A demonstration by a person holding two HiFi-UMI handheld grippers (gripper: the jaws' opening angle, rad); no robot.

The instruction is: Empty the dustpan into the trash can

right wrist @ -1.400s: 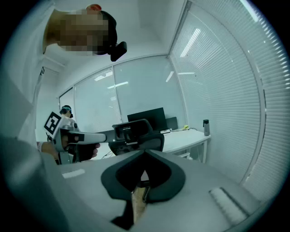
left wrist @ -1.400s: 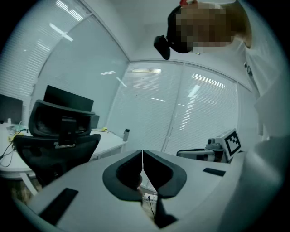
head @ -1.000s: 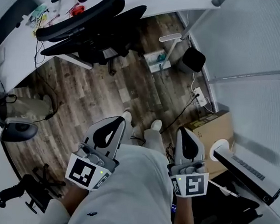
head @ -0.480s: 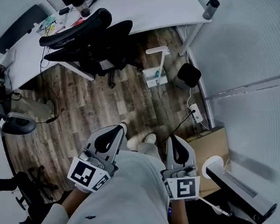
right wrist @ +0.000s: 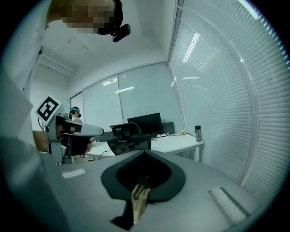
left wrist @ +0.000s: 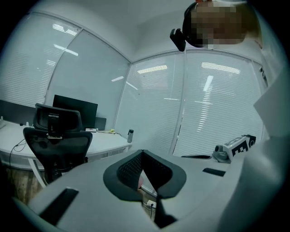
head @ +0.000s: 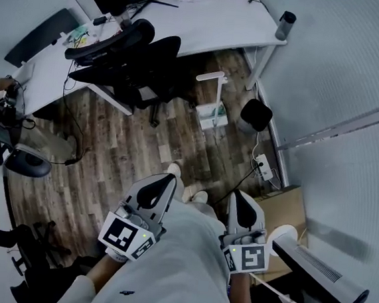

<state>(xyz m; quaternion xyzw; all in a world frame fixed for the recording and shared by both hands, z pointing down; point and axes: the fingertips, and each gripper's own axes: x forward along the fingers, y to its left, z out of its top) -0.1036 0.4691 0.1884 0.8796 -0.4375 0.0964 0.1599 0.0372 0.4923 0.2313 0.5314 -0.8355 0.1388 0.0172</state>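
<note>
Left tongs point(head: 165, 180) and right tongs point(head: 240, 197) are together, empty; trash can point(head: 255, 115) stands well apart.

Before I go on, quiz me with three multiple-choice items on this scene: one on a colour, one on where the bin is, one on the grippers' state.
1. What colour is the desk? A black; B red; C white.
2. Where is the bin? A on the desk; B on the floor by the glass wall; C on a shelf.
3. The left gripper and right gripper are: A both shut, empty; B both open; C shut on a dustpan.

C: the desktop shows white in the head view.
B: the bin stands on the planks beside the wall.
A: each gripper view shows its jaws meeting with nothing between them.
</note>
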